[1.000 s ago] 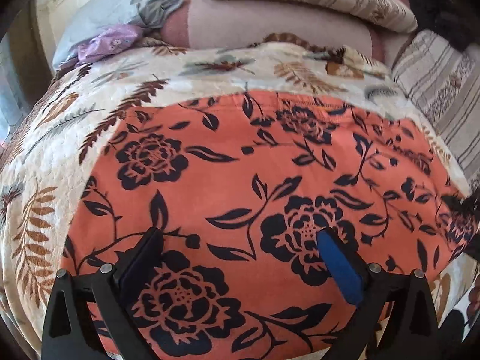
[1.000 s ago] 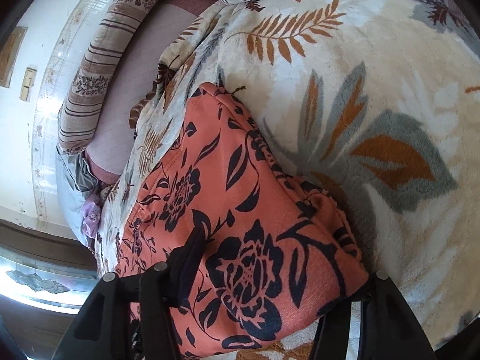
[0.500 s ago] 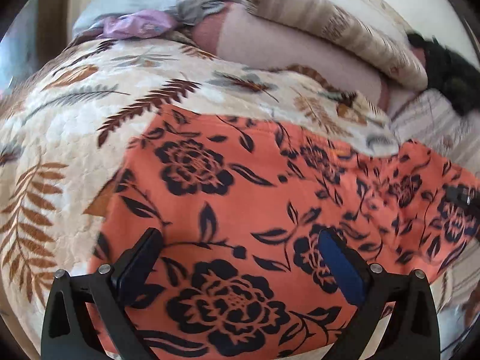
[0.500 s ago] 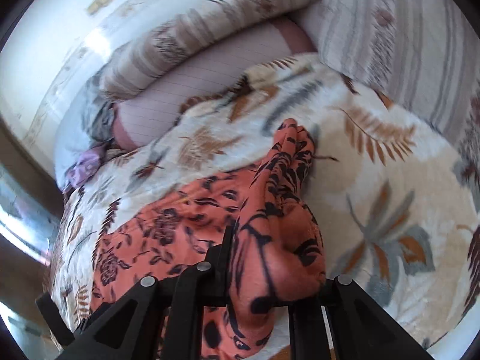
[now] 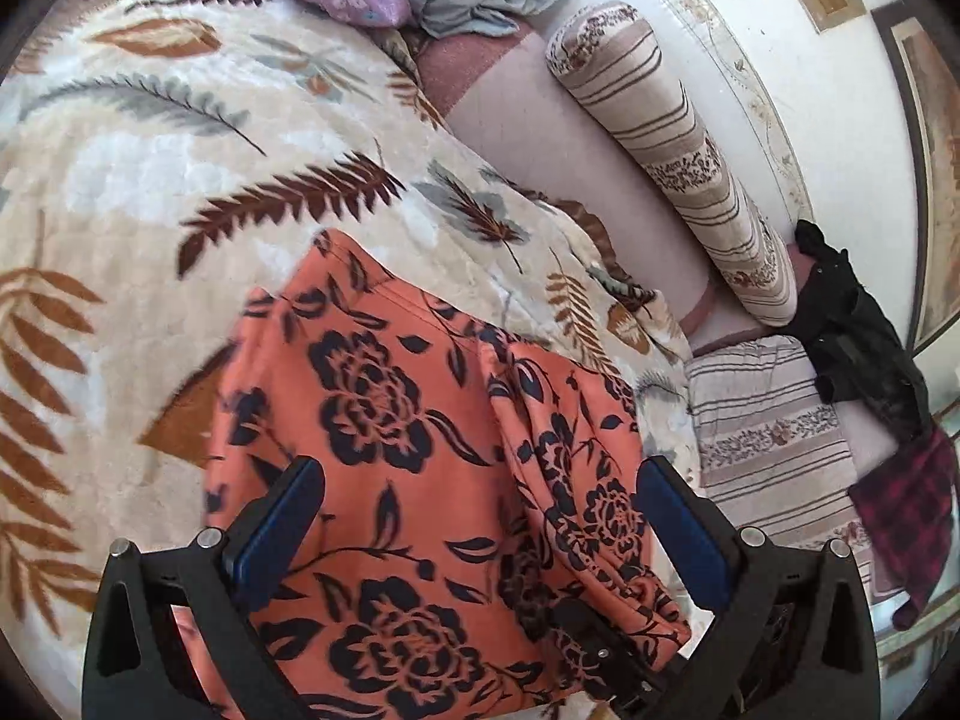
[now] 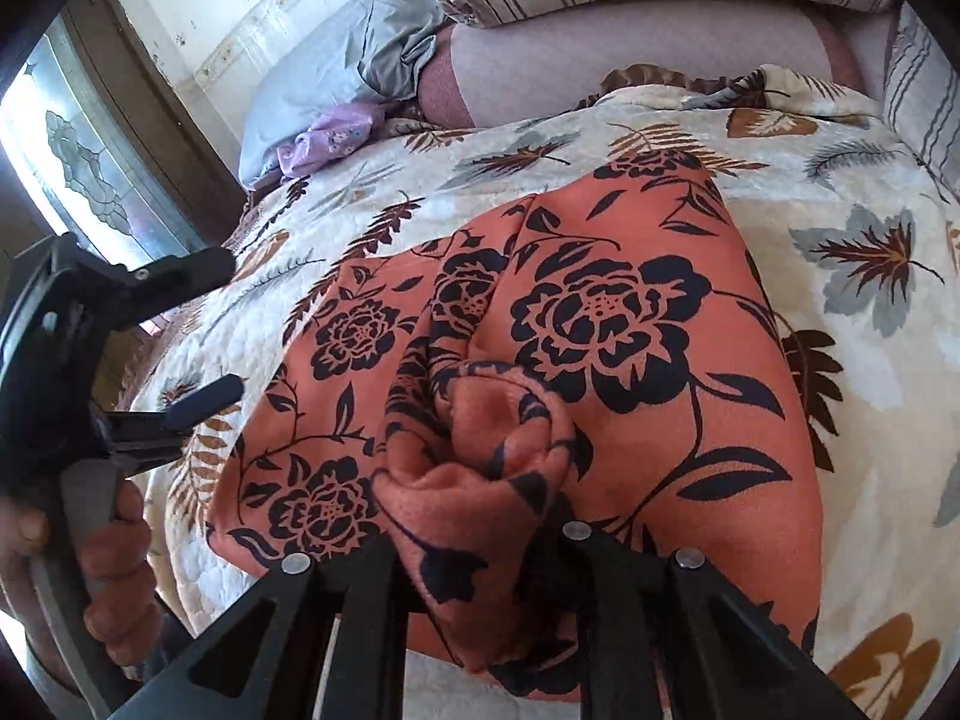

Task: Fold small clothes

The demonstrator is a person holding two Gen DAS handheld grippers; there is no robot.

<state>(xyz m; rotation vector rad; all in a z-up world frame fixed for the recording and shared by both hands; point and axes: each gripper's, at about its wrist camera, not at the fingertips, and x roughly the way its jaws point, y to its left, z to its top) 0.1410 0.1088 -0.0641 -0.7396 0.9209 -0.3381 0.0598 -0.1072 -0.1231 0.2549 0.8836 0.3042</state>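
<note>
- Both grippers have swung round: the right gripper (image 6: 474, 546), open a second ago, now pinches a bunched edge of the orange floral garment (image 6: 630, 324).
- Half the garment now lifts over itself on the leaf-print blanket (image 5: 150, 180); first fold begun.
- Left gripper (image 5: 480, 516) hovers wide, empty.

Matt orange floral cloth garment (image 6: 606, 324), plush fleecy leaf-print blanket (image 5: 132, 180), matt black plastic claw (image 5: 480, 534)

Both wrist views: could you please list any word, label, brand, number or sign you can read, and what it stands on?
None: no readable text in either view.
The orange floral garment, leaf-print blanket and striped bolster carry only patterns.
</note>
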